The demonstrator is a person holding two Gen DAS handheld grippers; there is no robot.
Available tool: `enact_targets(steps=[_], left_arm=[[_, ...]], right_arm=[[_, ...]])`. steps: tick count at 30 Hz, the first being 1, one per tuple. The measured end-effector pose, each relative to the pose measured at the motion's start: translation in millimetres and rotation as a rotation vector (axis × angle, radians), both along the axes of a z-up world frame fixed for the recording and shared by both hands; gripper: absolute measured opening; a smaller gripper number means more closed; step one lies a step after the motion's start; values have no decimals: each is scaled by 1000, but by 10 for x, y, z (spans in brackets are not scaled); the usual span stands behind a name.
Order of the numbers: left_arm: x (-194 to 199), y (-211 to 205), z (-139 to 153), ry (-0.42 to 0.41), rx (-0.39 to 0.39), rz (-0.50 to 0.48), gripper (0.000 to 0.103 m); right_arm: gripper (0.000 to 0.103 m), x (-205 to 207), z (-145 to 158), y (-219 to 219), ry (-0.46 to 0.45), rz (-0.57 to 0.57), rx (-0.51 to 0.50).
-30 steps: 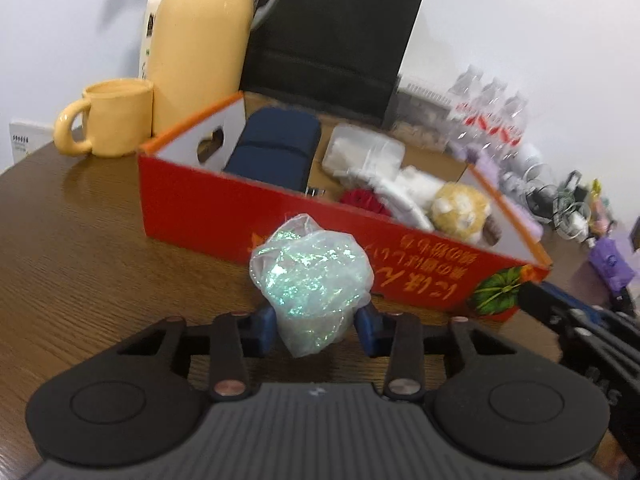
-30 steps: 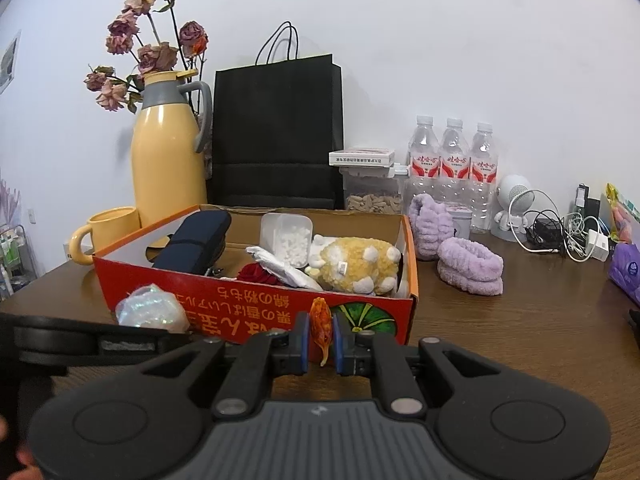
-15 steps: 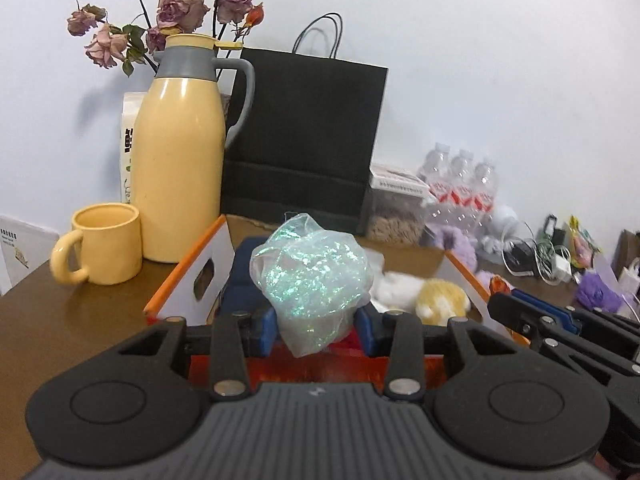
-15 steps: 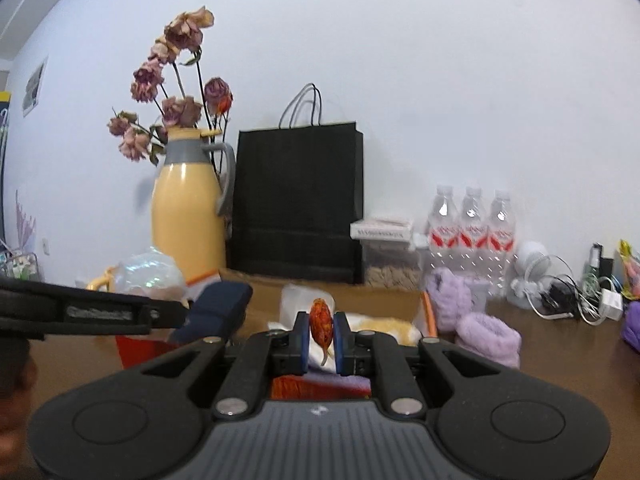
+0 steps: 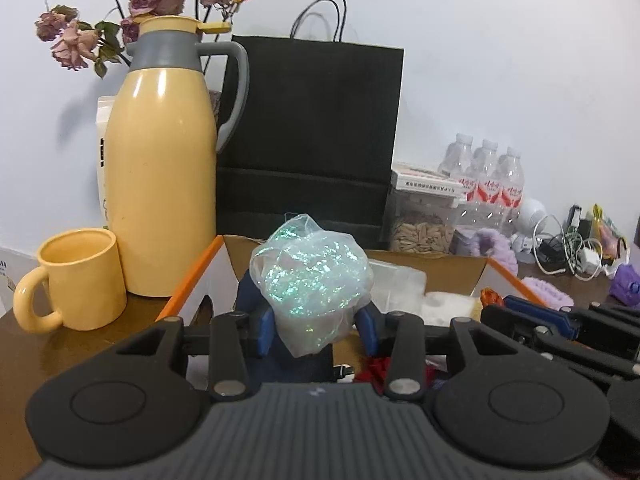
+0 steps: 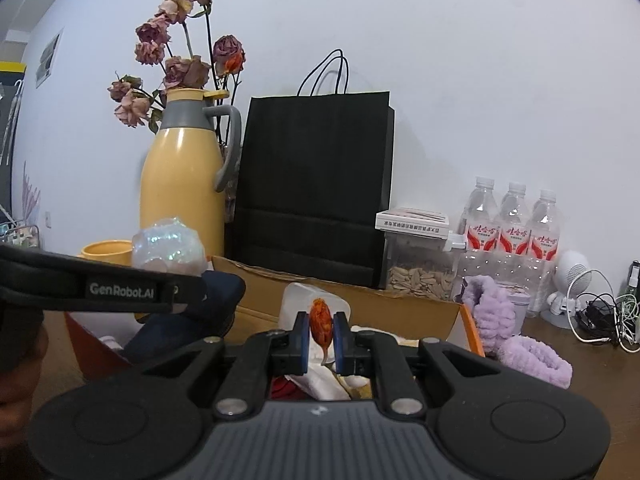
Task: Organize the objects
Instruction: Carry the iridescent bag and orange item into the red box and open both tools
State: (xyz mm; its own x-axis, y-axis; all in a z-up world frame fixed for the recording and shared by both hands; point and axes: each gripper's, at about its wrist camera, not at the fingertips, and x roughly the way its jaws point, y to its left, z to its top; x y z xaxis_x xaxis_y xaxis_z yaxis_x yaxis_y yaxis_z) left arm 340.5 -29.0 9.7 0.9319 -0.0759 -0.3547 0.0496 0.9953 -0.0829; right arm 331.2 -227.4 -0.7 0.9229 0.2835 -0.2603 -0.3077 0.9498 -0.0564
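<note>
Blue pads of the left gripper (image 5: 316, 330) are clamped on the lower part of a crinkled iridescent plastic bundle (image 5: 312, 284), most of it bulging above the fingertips, held up over the near end of the orange-edged cardboard box (image 5: 192, 280). The right gripper (image 6: 321, 338) pinches a small orange-red wrapped sweet (image 6: 321, 326) upright between its pads, above the box's clutter. Beyond stand a yellow thermos jug (image 5: 160, 188), yellow mug (image 5: 76, 280) and black paper bag (image 5: 312, 132).
</note>
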Motion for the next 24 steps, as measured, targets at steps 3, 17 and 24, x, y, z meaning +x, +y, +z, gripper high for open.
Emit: enact_targets(steps=[3, 17, 24], left_arm=[[17, -9, -16, -13, 21, 2, 76], [-50, 45, -12, -103, 36, 99, 103], [-85, 61, 3, -112, 32, 99, 103]], right_arm=[[12, 61, -34, -30, 25, -13, 11], [103, -40, -90, -10, -71, -65, -42], [103, -79, -77, -39, -74, -79, -25]])
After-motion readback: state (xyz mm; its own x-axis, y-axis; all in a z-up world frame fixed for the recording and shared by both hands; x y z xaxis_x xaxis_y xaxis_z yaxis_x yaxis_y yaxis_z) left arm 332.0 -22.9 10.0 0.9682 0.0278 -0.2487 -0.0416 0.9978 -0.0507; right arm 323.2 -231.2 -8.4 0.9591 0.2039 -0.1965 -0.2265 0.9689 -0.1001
